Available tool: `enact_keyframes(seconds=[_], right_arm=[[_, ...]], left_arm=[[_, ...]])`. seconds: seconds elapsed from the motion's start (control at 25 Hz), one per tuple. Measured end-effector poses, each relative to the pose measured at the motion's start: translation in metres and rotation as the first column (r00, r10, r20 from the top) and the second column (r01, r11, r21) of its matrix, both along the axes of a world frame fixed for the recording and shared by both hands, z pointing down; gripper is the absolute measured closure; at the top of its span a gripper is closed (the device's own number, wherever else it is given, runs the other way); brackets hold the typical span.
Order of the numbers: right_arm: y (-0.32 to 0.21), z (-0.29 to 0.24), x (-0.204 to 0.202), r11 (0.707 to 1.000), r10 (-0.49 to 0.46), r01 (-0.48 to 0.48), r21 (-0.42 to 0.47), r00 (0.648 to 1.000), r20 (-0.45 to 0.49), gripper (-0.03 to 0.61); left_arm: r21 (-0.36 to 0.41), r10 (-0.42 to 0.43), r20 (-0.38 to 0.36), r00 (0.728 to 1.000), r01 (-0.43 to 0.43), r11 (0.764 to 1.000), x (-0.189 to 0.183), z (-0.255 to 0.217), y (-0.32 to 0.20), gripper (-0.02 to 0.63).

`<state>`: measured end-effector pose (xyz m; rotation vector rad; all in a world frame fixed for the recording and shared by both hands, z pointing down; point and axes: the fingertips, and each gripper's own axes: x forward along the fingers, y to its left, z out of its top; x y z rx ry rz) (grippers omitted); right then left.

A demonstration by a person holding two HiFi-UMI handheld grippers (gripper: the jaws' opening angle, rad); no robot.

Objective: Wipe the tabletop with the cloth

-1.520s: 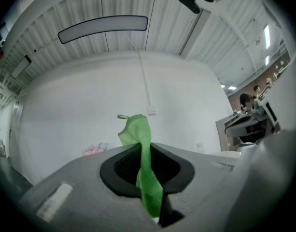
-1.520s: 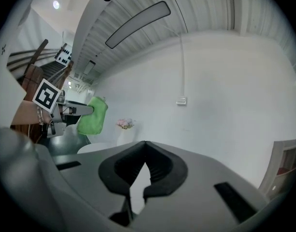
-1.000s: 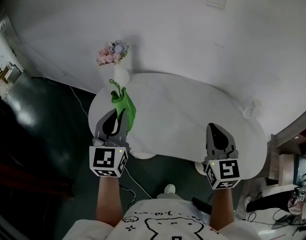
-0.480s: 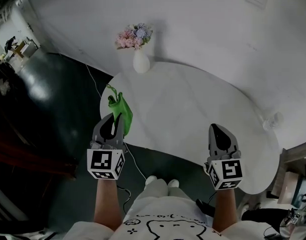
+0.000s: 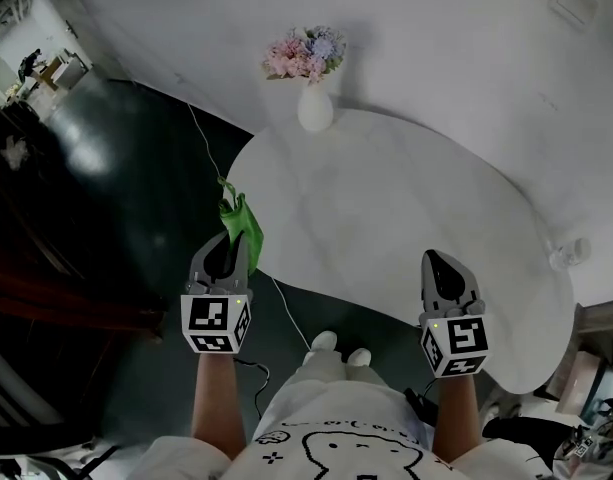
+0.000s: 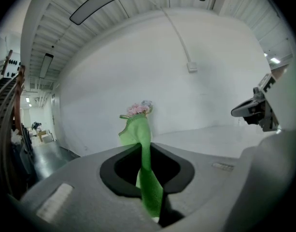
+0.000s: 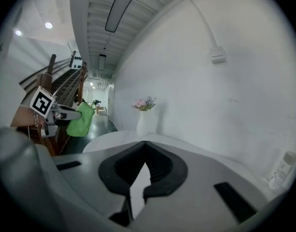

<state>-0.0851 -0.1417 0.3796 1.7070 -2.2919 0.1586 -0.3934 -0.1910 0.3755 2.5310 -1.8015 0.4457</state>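
Observation:
A green cloth (image 5: 241, 229) hangs pinched between the jaws of my left gripper (image 5: 229, 255), beside the left edge of the white oval table (image 5: 406, 218), over the dark floor. In the left gripper view the cloth (image 6: 144, 163) rises upright from the shut jaws. In the right gripper view the cloth (image 7: 80, 119) shows at the left, in the other gripper. My right gripper (image 5: 446, 272) hovers over the table's near edge, its jaws closed with nothing between them (image 7: 144, 164).
A white vase of pink and blue flowers (image 5: 313, 86) stands at the table's far edge by the white wall. A small clear bottle (image 5: 566, 255) sits at the table's right end. Dark floor with a white cable (image 5: 208, 158) lies to the left.
The view has shifted so the table sits further right and the vase higher. Both grippers have drawn back toward the near edge; the cloth now hangs off the table's left side.

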Motion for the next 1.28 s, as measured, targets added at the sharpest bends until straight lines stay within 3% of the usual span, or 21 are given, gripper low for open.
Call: enact_keyframes(seconds=[0.32,0.56,0.96,1.28], right_arm=[[-0.019,0.012,-0.034,0.998,-0.042,0.041,-0.046,0.999,-0.024,0.578],[-0.026,0.026,-0.049,0.996,-0.038,0.034,-0.086,0.998,-0.042,0.578],[-0.022,0.044,-0.06,0.989,-0.015,0.0,-0.145,0.994,-0.104,0.578],[-0.019,0.053,-0.061,0.983,0.005,-0.031,-0.179,0.99,-0.141,0.578]], left_arm=[[-0.097,-0.048,0.07,0.996,0.054,0.994,-0.04,0.039,-0.009,0.566],[-0.189,-0.037,0.174,0.984,0.07,0.979,-0.056,0.082,-0.018,0.566],[-0.409,0.041,0.05,0.998,-0.017,0.912,-0.032,0.154,-0.032,0.566],[-0.569,0.068,-0.09,0.994,-0.108,0.815,-0.005,0.182,-0.038,0.566]])
